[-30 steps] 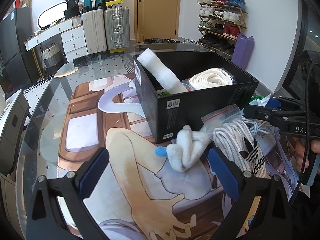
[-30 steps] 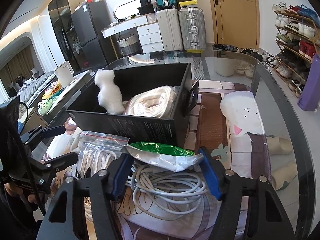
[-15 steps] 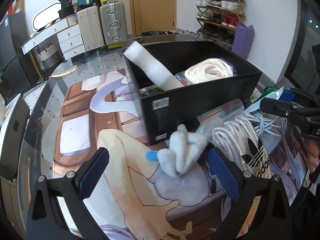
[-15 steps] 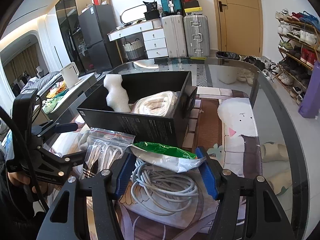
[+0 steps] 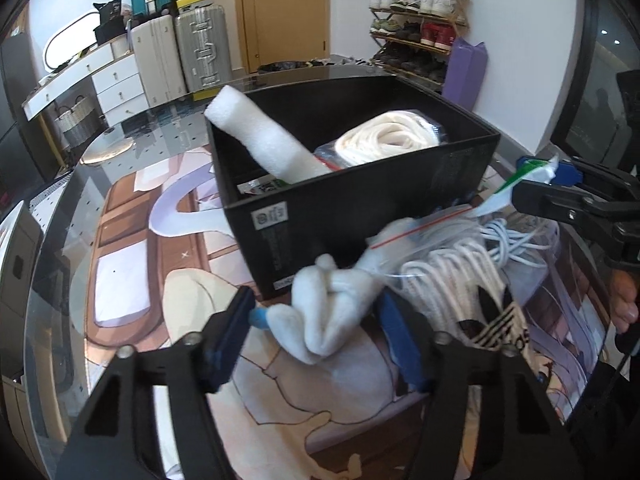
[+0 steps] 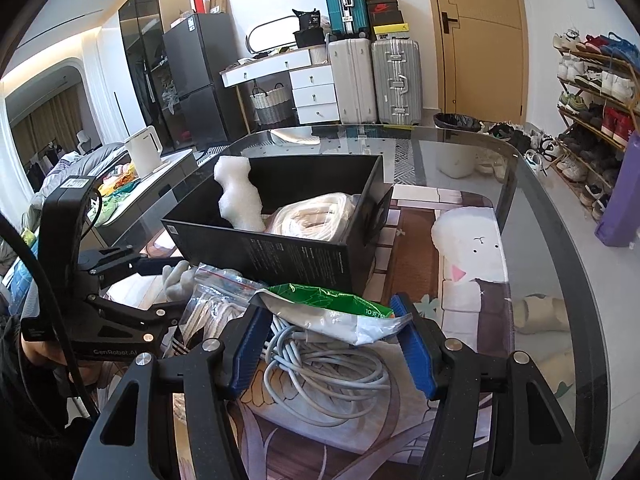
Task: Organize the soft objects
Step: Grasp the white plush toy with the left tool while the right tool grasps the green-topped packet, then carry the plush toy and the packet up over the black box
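A white sock point(image 5: 332, 312) with a blue tip lies on the printed mat in front of the black box point(image 5: 360, 208). My left gripper point(image 5: 316, 332) straddles it; its jaws are closing and the pads stand right at the sock's two sides, with no squeeze showing. My right gripper point(image 6: 332, 340) is shut on a green-and-white plastic bag point(image 6: 332, 308), held just above a coil of white cable point(image 6: 320, 372). A zip bag of white laces point(image 5: 452, 280) lies between sock and cable. The right wrist view shows the left gripper point(image 6: 172, 286) at the sock point(image 6: 176, 276).
The black box point(image 6: 300, 252) holds a white foam roll point(image 5: 260, 136) and a bagged coil of white rope point(image 5: 388, 136). The glass table's rim point(image 6: 560, 208) curves round on the right. Suitcases, drawers and a shoe rack stand beyond the table.
The left jaws have come in from wide apart to the sock's sides, and the hand has rolled a little. The right gripper has lifted the bag slightly.
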`<state>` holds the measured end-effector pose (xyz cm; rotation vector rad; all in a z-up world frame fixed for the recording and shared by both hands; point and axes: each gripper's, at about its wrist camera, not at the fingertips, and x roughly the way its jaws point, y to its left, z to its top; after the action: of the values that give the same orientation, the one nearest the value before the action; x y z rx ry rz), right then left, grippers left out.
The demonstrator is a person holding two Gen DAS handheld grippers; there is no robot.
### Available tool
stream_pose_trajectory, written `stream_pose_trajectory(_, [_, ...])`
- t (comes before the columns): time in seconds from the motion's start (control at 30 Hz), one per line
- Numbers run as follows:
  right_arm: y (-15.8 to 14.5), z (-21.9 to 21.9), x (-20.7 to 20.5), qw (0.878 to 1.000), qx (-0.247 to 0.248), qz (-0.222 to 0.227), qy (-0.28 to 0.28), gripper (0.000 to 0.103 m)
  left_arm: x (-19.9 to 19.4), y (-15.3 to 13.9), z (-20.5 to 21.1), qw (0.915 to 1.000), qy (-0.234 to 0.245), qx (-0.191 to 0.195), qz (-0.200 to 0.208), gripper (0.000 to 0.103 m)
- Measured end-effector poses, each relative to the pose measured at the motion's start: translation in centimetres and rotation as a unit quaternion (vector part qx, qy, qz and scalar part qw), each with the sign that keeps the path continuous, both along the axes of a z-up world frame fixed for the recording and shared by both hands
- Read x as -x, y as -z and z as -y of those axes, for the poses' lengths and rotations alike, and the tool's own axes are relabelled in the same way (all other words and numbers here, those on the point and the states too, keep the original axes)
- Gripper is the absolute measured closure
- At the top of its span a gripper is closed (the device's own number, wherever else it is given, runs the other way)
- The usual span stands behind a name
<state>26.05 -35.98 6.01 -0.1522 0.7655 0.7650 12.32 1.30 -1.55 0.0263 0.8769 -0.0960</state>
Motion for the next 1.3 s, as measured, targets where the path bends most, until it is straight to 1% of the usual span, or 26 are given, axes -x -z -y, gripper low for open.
stream_pose_trajectory(0.1, [-0.1,0.0,0.1,1.000,-0.001,0.002,0.000,0.041,0.4,-0.2,0.2,1.0000,0.008,0.003,0.004,0.053])
stream_pose_trajectory(0.2, [-0.2,-0.1,0.3,1.000,-0.002,0.004,-0.002,0.041,0.9,-0.2,0.2,0.9999,0.011,0.006,0.004,0.061])
stream_pose_trajectory(0.33, [-0.4,-0.2,0.4,1.000,-0.003,0.006,-0.003,0.041,1.5,-0.4,0.0,0.9998,0.010,0.013,0.010,0.066])
stream_pose_trajectory(0.6, [-0.7,-0.6,0.5,1.000,-0.004,0.012,-0.006,0.041,2.8,-1.0,-0.6,0.9995,0.002,0.022,0.024,0.067])
stream_pose_trajectory(0.9, [-1.3,-0.4,1.0,1.000,-0.012,0.023,-0.008,0.041,4.3,-2.0,-1.1,0.9983,-0.009,0.030,0.048,0.068])
stream_pose_trajectory(1.3, [-2.8,0.4,1.9,0.998,-0.034,0.047,-0.008,0.041,5.2,-5.0,-1.5,0.9944,-0.025,0.039,0.095,0.068])
